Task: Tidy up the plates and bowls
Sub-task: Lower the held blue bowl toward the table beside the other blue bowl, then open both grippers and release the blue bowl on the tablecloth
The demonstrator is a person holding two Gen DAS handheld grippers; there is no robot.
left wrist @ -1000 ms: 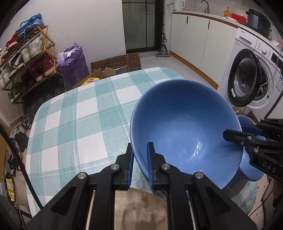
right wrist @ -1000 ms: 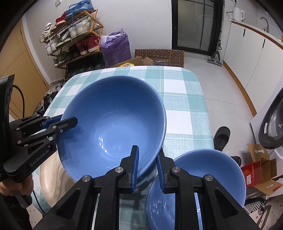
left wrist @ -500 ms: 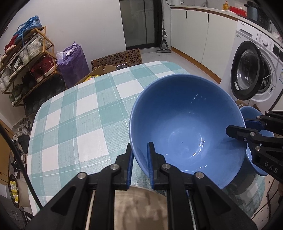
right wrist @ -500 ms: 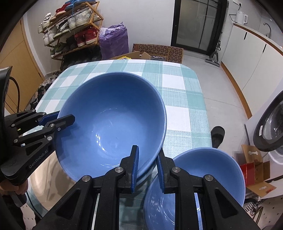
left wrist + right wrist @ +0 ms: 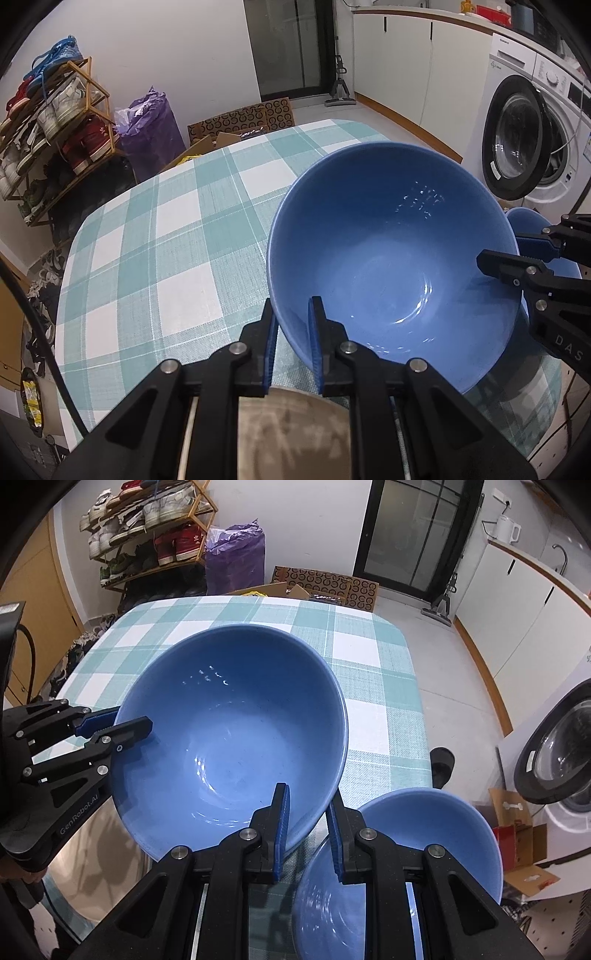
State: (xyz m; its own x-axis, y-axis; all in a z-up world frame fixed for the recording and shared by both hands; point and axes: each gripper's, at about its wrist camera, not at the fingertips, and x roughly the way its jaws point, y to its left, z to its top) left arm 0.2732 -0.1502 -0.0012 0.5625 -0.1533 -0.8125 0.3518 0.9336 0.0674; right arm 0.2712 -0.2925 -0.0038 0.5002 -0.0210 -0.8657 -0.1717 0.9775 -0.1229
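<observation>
While the left gripper point(image 5: 291, 332) has its jaws clamped on the near rim of the large blue bowl point(image 5: 391, 258), the bowl sits tilted above the checked tabletop point(image 5: 147, 258). Opposite, the right gripper point(image 5: 306, 823) pinches the same bowl's other rim (jaws clamped too). Rightmost is a smaller blue bowl point(image 5: 424, 849), just beside.

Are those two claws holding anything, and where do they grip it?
Both grippers, left and right, clamp the large bowl by opposite sides of its rim.
</observation>
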